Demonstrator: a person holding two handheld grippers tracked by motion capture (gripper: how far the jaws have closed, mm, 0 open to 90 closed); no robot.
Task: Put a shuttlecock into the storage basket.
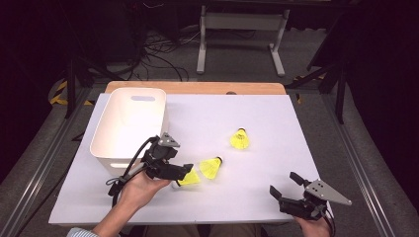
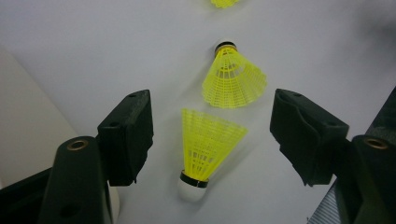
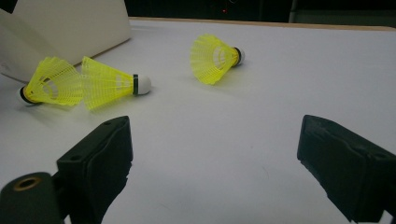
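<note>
Three yellow shuttlecocks lay on the white tabletop (image 1: 276, 143). The nearest shuttlecock (image 2: 205, 149) sat between the left tongs (image 2: 212, 135), whose jaws stood apart, beside the bin (image 1: 129, 123). The right tongs (image 3: 215, 163) gaped, empty.

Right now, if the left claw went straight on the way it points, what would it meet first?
Probably the nearest yellow shuttlecock, which lies between the open left claw's jaws, untouched. A second shuttlecock lies just beyond it; depth is hard to judge.
</note>
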